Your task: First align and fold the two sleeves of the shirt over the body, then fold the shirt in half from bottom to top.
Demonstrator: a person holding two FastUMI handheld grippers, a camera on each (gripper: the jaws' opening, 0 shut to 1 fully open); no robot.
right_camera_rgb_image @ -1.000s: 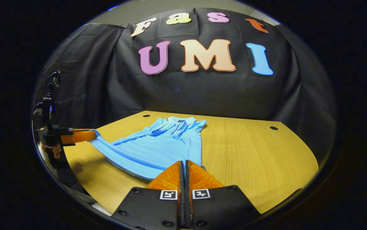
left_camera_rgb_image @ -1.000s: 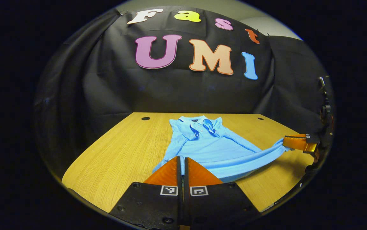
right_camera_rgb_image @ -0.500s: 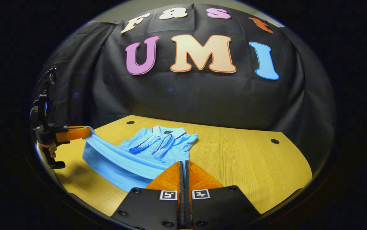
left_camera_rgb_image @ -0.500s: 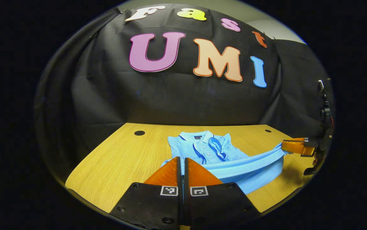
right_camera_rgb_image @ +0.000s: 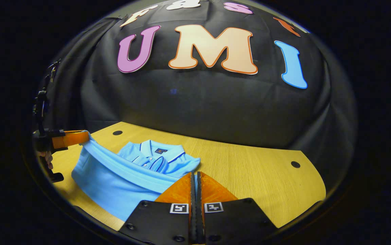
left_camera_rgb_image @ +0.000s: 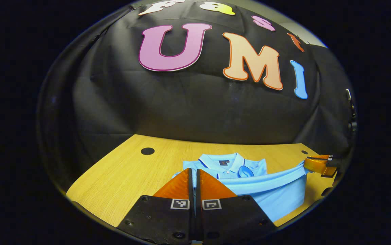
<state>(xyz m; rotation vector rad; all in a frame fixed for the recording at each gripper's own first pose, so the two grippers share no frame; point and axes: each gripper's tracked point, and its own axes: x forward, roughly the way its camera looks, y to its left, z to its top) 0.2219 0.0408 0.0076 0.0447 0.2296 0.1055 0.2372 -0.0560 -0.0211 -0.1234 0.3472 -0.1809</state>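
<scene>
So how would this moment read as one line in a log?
phase: bottom-to-top fold | shirt hem lifted over table | left gripper shut | right gripper shut

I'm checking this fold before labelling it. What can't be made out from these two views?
- Left gripper view: where the left gripper bites the shirt is hidden by its own fingers.
- Right gripper view: the right gripper hides its grip the same way.
- Both views: the folded sleeves lie under the raised hem.
- Right gripper view: the hand is cut off by the edge.
- The collar label is too small.
</scene>
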